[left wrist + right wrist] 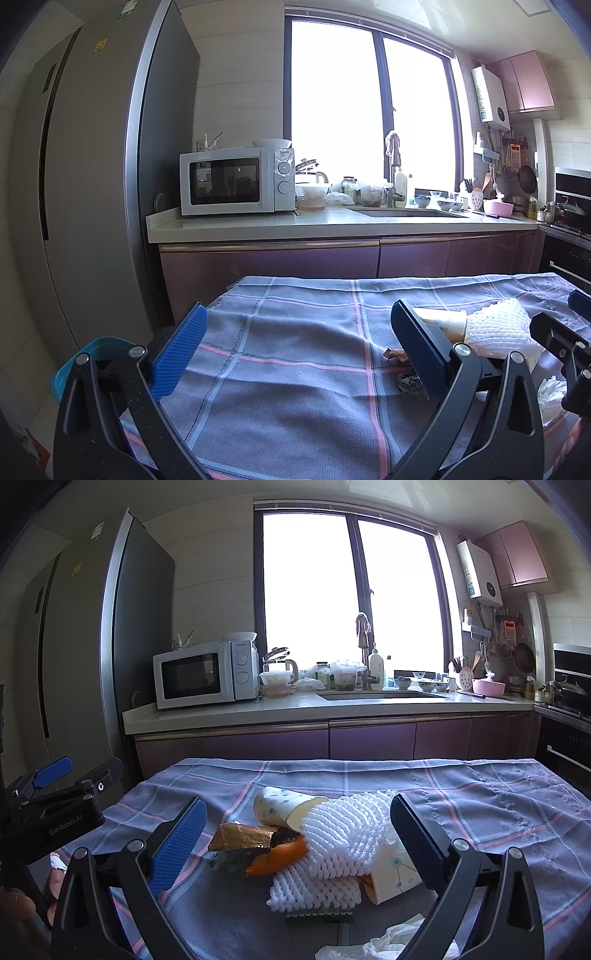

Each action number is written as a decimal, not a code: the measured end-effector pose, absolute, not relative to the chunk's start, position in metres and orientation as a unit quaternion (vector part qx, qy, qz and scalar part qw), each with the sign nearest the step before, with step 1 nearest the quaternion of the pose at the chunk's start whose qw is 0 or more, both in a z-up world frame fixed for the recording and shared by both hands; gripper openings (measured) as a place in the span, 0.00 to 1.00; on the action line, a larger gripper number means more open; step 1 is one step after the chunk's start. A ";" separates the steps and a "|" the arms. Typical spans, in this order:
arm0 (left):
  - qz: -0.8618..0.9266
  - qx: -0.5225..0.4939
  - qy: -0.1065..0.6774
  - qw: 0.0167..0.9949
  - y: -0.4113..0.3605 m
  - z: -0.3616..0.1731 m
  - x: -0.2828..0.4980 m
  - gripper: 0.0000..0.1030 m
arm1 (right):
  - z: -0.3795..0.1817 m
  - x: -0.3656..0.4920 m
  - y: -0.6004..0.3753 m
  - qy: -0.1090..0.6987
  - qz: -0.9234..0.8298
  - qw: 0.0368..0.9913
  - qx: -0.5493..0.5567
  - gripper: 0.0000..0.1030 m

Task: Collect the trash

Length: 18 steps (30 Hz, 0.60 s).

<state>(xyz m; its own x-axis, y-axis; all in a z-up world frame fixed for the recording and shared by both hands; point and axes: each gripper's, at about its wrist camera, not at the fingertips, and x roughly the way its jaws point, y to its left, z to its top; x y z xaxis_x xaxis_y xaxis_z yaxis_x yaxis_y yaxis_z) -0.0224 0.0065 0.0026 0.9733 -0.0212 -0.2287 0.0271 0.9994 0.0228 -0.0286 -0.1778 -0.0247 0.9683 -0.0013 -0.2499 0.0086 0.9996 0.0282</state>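
Note:
A pile of trash lies on the checked tablecloth (pixel 480 797): white foam netting (pixel 343 830), a patterned paper cup (pixel 280 806) on its side, a second paper cup (pixel 395 875), a brown wrapper (pixel 240 836), orange peel (pixel 280 856) and a crumpled tissue (pixel 384 941). My right gripper (pixel 295 842) is open, its blue pads on either side of the pile and just short of it. My left gripper (pixel 299 350) is open over bare cloth (pixel 295 369), left of the foam netting (pixel 498 328) and cup (pixel 443 321). The blue bin (pixel 88 354) shows below the table's left edge.
Behind the table runs a kitchen counter (pixel 258 225) with a microwave (pixel 232 181), sink, jars and bowls. A tall grey fridge (pixel 92 184) stands at the left, an oven (pixel 569 251) at the right. A hand (pixel 22 904) holds the left gripper's handle.

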 end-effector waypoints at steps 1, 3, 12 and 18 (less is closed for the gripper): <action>-0.011 0.013 0.115 0.993 0.006 0.002 -0.022 0.95 | -0.025 -0.029 -0.179 0.126 -0.002 0.992 0.015 0.94; -0.012 0.012 0.115 0.993 0.007 0.003 -0.022 0.95 | -0.024 -0.030 -0.178 0.126 -0.001 0.992 0.016 0.94; -0.009 0.011 0.115 0.993 0.007 0.003 -0.022 0.95 | -0.024 -0.027 -0.175 0.128 0.003 0.992 0.016 0.94; -0.007 0.009 0.115 0.993 0.009 0.004 -0.022 0.95 | -0.024 -0.023 -0.174 0.127 0.006 0.992 0.015 0.94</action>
